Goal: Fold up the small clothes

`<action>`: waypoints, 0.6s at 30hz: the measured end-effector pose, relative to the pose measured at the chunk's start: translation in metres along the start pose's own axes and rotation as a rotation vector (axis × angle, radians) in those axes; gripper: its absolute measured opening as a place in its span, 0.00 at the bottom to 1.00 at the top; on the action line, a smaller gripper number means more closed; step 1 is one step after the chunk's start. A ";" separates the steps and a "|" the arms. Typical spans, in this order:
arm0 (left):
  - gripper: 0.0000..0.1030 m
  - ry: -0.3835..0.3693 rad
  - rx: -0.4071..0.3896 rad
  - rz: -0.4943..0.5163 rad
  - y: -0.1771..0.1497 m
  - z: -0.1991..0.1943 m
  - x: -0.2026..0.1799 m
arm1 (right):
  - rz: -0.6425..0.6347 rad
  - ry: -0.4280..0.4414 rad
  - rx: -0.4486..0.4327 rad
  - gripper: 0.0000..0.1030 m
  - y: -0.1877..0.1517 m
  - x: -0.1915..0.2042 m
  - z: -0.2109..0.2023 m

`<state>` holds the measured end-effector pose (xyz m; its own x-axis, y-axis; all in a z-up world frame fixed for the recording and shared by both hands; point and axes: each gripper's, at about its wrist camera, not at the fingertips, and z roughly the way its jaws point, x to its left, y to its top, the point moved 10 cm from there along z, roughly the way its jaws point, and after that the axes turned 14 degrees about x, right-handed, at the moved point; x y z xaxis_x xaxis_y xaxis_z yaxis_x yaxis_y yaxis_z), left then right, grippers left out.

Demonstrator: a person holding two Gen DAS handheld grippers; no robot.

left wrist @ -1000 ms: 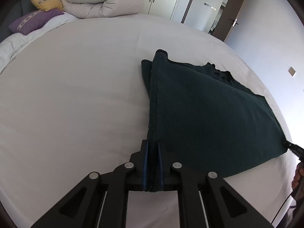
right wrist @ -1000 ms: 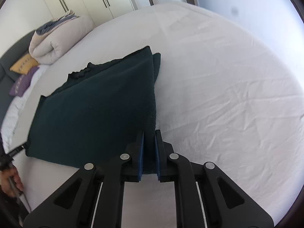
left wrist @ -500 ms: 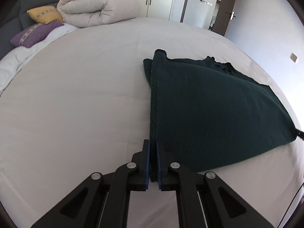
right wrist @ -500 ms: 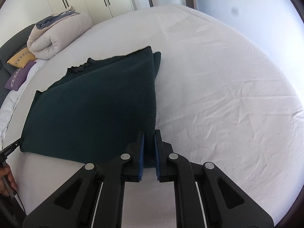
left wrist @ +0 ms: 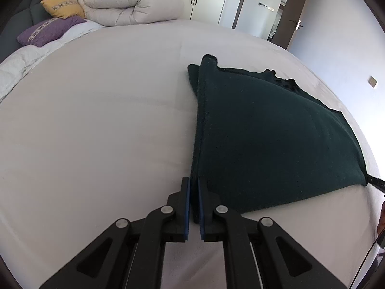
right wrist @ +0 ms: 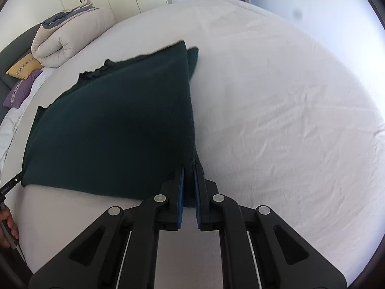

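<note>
In the left wrist view, the left gripper (left wrist: 194,187) was pinched tight on the near corner of the dark green garment (left wrist: 269,139), which lay spread on the white bed (left wrist: 96,125); a rolled duvet (left wrist: 130,4) sat far back. In the right wrist view, the right gripper (right wrist: 189,175) was likewise clamped on the garment's other near corner; the cloth (right wrist: 115,125) stretched leftward across the sheet (right wrist: 276,110).

person's hand (right wrist: 8,226) cut off at edge; garment's (left wrist: 264,132) underside hidden
</note>
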<state>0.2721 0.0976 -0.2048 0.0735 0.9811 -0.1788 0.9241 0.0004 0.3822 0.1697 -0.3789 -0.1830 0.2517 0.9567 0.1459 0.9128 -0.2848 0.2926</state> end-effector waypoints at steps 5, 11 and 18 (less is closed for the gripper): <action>0.30 -0.012 0.001 -0.027 0.002 -0.008 0.004 | 0.052 0.052 0.004 0.17 0.000 -0.007 -0.004; 0.36 0.006 -0.110 -0.046 0.029 -0.063 0.005 | 0.192 0.076 -0.096 0.44 0.006 -0.023 -0.047; 0.58 0.015 -0.088 0.117 0.104 -0.030 -0.067 | 0.097 0.428 -0.094 0.44 0.068 0.083 -0.042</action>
<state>0.3516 0.0374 -0.1261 0.1728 0.9783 -0.1147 0.8727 -0.0981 0.4783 0.2388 -0.3216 -0.1109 0.1614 0.8203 0.5487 0.8535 -0.3952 0.3396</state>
